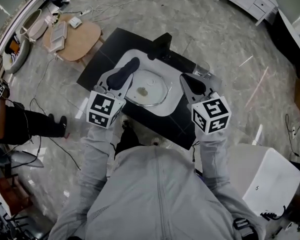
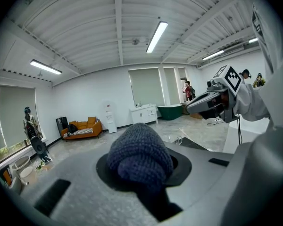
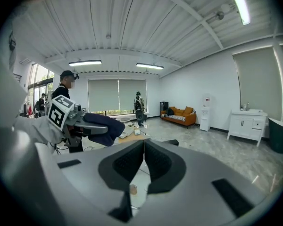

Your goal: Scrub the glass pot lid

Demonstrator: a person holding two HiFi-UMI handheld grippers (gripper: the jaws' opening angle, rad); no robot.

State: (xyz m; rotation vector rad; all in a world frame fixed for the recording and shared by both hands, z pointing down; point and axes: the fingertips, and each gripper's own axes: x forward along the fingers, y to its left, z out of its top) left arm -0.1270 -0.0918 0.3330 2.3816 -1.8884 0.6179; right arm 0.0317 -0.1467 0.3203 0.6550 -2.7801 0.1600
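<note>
**A:** Where is the round glass pot lid [image 1: 157, 83] lying?

**B:** It is lying flat in the white tray [image 1: 171, 106], which is sitting on the black counter [image 1: 155, 125]. A brownish smear is showing near the lid's middle.

**A:** What is the left hand-held gripper [image 1: 131, 65] doing?

**B:** It is hovering over the lid's left edge, and its jaws are clenching a dark blue knitted scrubbing cloth [image 1: 122, 74]. In the left gripper view the left hand-held gripper [image 2: 141, 169] is showing the cloth [image 2: 139, 150] bulging out between the jaws and covering their tips.

**A:** Is the cloth touching the glass?

**B:** I cannot tell from the head view.

**A:** And the right hand-held gripper [image 1: 186, 79]?

**B:** It is hanging just beside the lid's right edge. In the right gripper view the right hand-held gripper [image 3: 144, 161] is pressing its dark pads together, with nothing between them.

**A:** Are the two seeing each other?

**B:** Yes. The right gripper view is catching the left one [image 3: 92, 126] with its cloth [image 3: 107, 127], and the left gripper view is catching the right one [image 2: 208, 102], both raised at about the same height.
</note>
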